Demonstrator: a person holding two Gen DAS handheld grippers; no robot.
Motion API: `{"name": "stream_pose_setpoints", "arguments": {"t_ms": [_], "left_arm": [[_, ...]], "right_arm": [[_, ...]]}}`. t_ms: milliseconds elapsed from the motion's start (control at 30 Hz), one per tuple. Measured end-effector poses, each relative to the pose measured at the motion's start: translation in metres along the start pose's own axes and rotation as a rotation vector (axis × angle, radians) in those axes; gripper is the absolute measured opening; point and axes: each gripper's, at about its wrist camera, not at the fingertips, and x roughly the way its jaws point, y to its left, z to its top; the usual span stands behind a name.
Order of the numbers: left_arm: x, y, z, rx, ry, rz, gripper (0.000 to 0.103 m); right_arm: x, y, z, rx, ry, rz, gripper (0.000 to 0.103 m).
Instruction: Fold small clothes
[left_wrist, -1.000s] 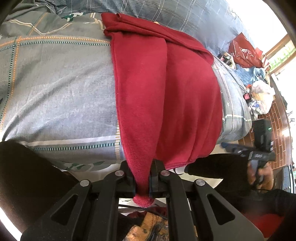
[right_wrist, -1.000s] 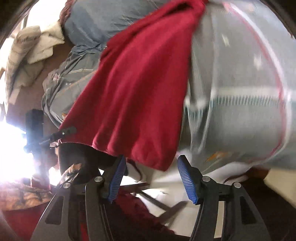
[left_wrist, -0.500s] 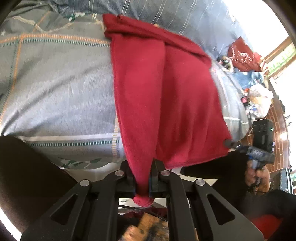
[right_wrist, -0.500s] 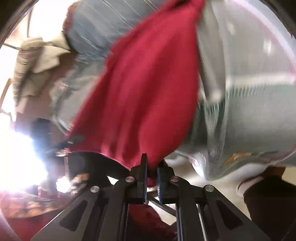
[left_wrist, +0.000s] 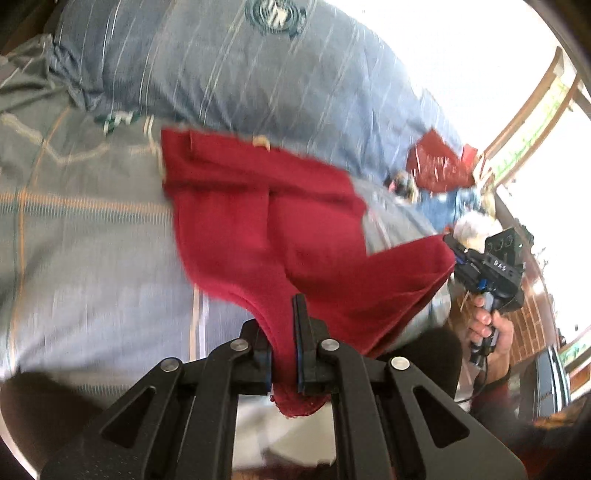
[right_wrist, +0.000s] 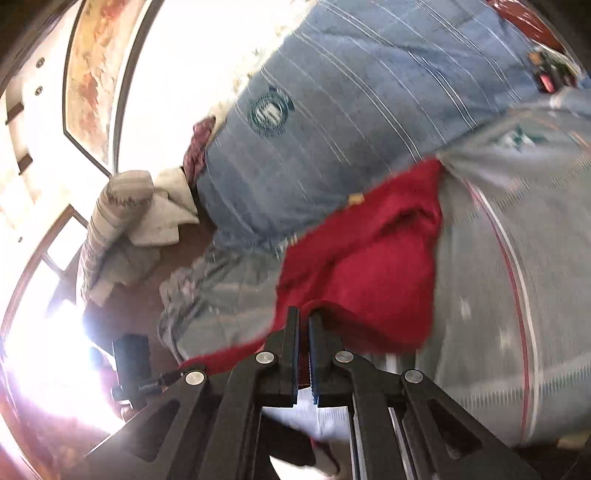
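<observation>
With each near corner of the red cloth (left_wrist: 255, 236) pinched in a gripper, its near hem hangs off the bed (left_wrist: 85, 236) while the far part lies on the sheet; this two-corner hold appears intended to carry the near edge toward the far edge for a fold in half. The left gripper (left_wrist: 284, 354) has its jaws clamped narrow on one corner, with a tuft of fabric protruding behind the pads. The right gripper (right_wrist: 303, 354) is likewise closed to a thin slot on the other corner; in the left wrist view it (left_wrist: 484, 266) stands at the right, held by a hand (left_wrist: 491, 328), with the cloth stretched to its tip. Between the two holds the hem sags in a slack curve, so the fold line is judged not yet even. A vertical crease down the middle suggests the cloth is already doubled lengthwise, though the layers cannot be counted. Just beyond the far edge lies a blue striped quilt (left_wrist: 280, 85), bunched high; it borders the landing area and could catch the hem if that is carried too far. At the far right of the bed are a red bag (left_wrist: 436, 166) and small clutter, well apart from the cloth. In the right wrist view a pile of pale linen (right_wrist: 125, 221) lies off the bed at the left, clear of the work. Motion blur hides the finer detail.
</observation>
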Motion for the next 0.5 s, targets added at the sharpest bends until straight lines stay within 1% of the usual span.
{"name": "stream_pose_setpoints", "arguments": {"t_ms": [100,167,200,267,367,467,500], "left_arm": [[0.012,0.005,0.038,0.014,-0.058,0.021,0.006],[0.024,0.008,0.063,0.018,-0.086,0.030,0.006],[0.033,0.010,0.077,0.021,-0.096,0.039,0.006],[0.054,0.016,0.102,0.030,-0.110,0.070,0.006],[0.084,0.028,0.133,0.010,-0.112,0.095,0.006],[0.121,0.049,0.163,-0.042,-0.099,0.112,0.006],[0.134,0.056,0.171,-0.056,-0.094,0.126,0.006]], "right_arm": [[0.025,0.000,0.037,-0.033,-0.011,-0.007,0.003],[0.048,-0.004,0.064,-0.064,-0.015,-0.052,0.003],[0.057,-0.008,0.074,-0.065,-0.013,-0.060,0.003],[0.076,-0.018,0.092,-0.068,-0.013,-0.093,0.003],[0.109,-0.040,0.118,-0.038,-0.013,-0.121,0.003],[0.139,-0.059,0.139,-0.027,-0.010,-0.173,0.003],[0.152,-0.069,0.145,-0.022,-0.009,-0.206,0.003]]}}
